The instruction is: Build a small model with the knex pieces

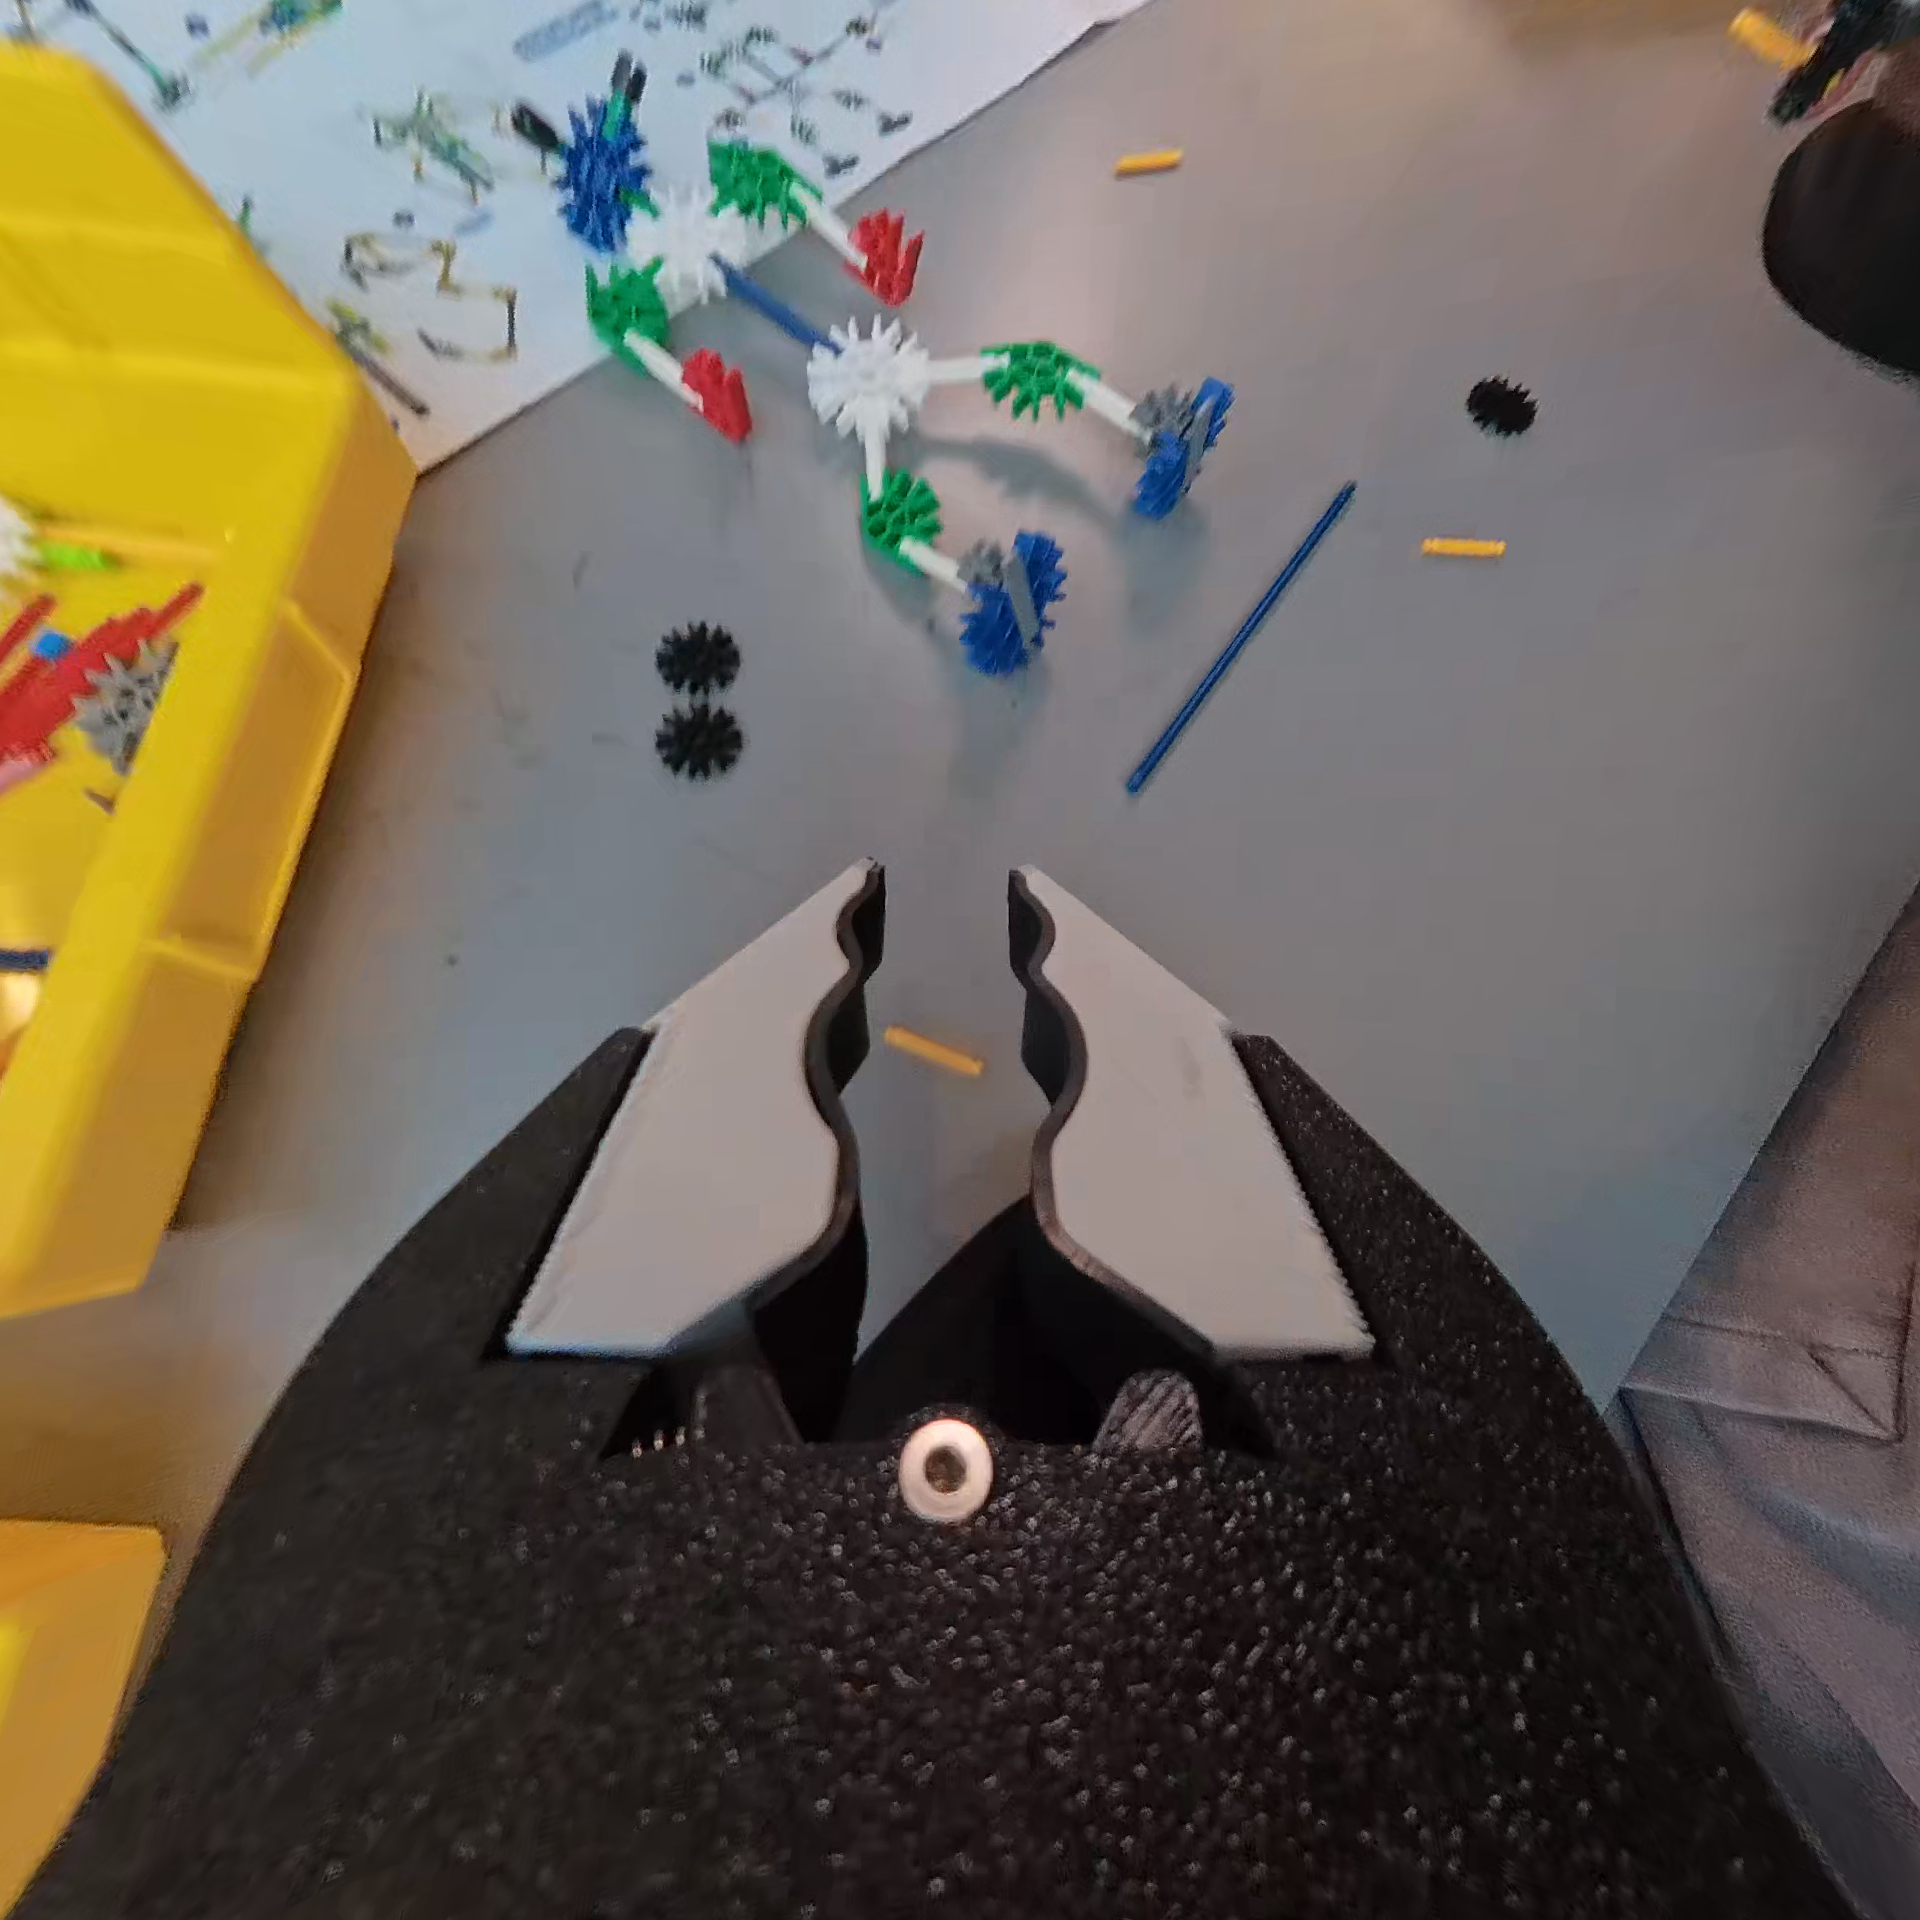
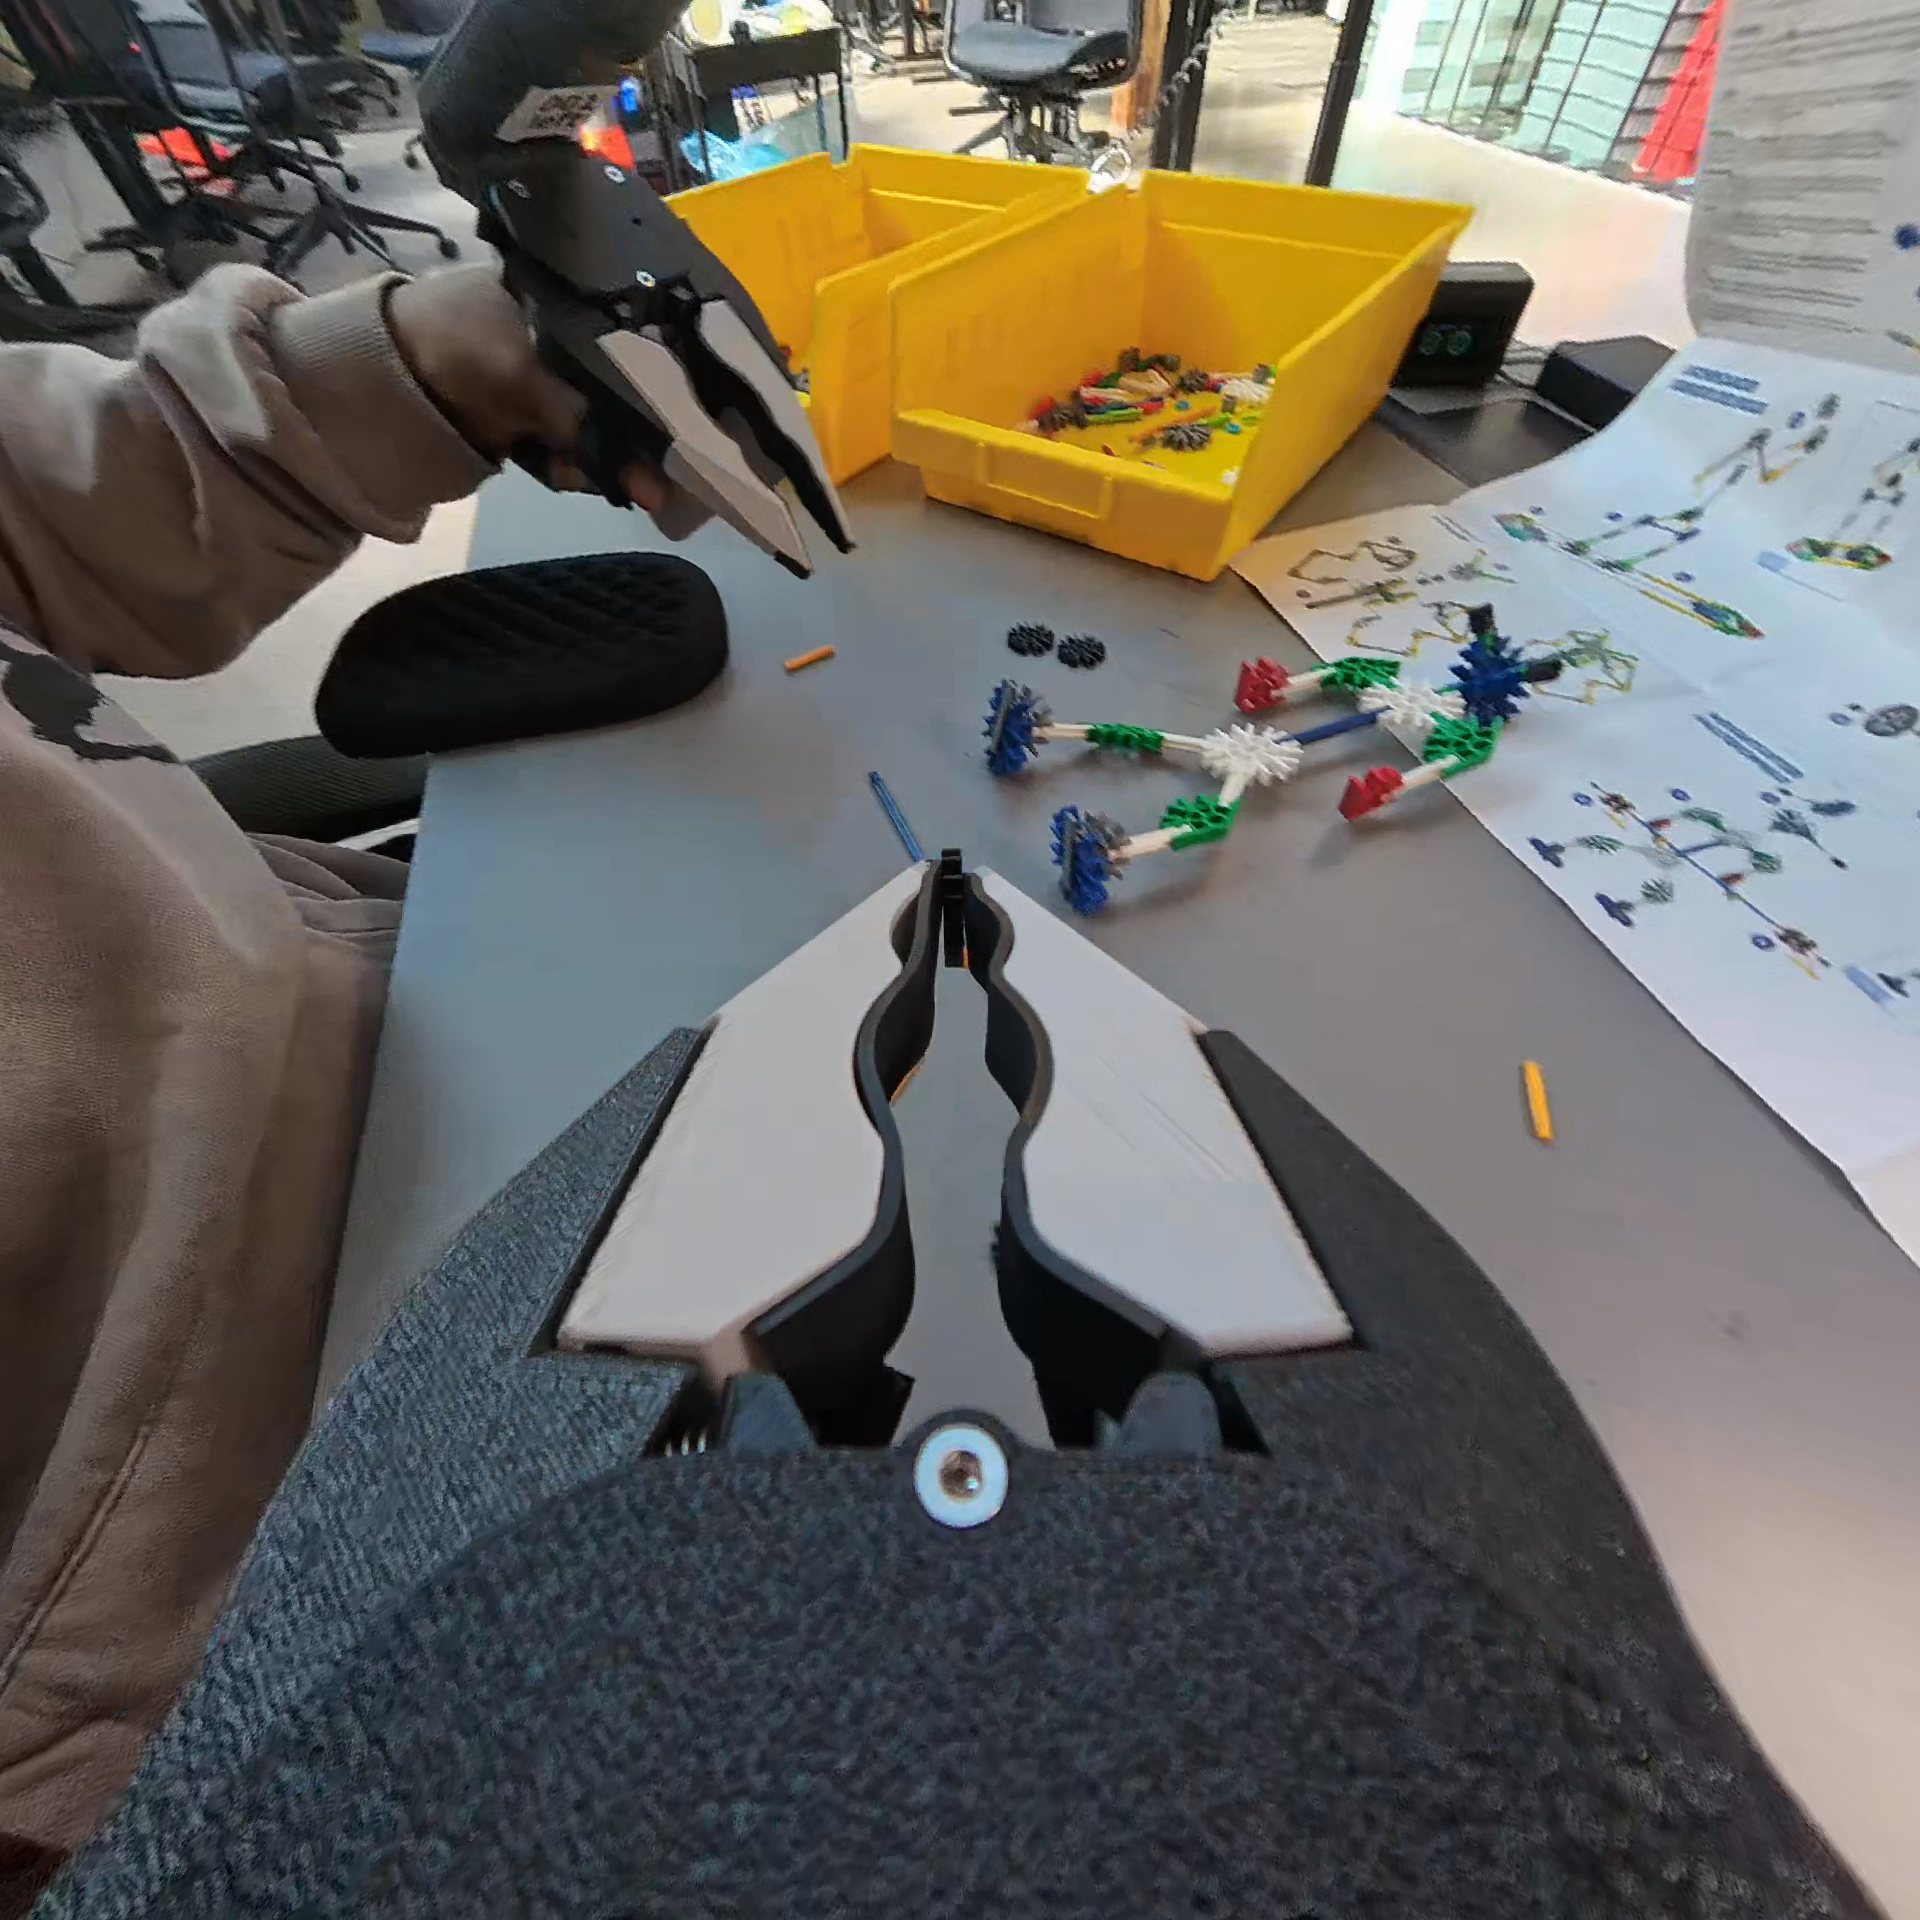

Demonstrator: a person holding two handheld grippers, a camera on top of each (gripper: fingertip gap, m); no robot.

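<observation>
My right gripper (image 2: 950, 883) is shut on a black toothed connector (image 2: 950, 906), seen edge-on between the pads and held above the grey table (image 2: 644, 935). My left gripper (image 1: 945, 883) is open and empty; a short yellow rod (image 1: 932, 1049) lies on the table below the gap between its fingers. In the right wrist view the left gripper (image 2: 826, 556) hangs above the table's far left. Two black connectors (image 1: 698, 696) lie ahead of it. A model (image 1: 883, 374) of white, green, red and blue connectors lies beyond and also shows in the right wrist view (image 2: 1247, 753).
A long blue rod (image 1: 1242, 636), a lone black connector (image 1: 1501, 405) and short yellow rods (image 1: 1463, 548) lie loose. Yellow bins (image 2: 1174, 416) hold several parts. An instruction sheet (image 2: 1683, 727) covers the right side. A black armrest (image 2: 520, 649) and a sleeve (image 2: 156, 499) sit at the left. One gripper's finger ends stand about 25 cm off the other's. The model (image 1: 883, 374) is about equally far from each gripper, around 20 cm. Look for it in the right wrist view (image 2: 1248, 762) too.
</observation>
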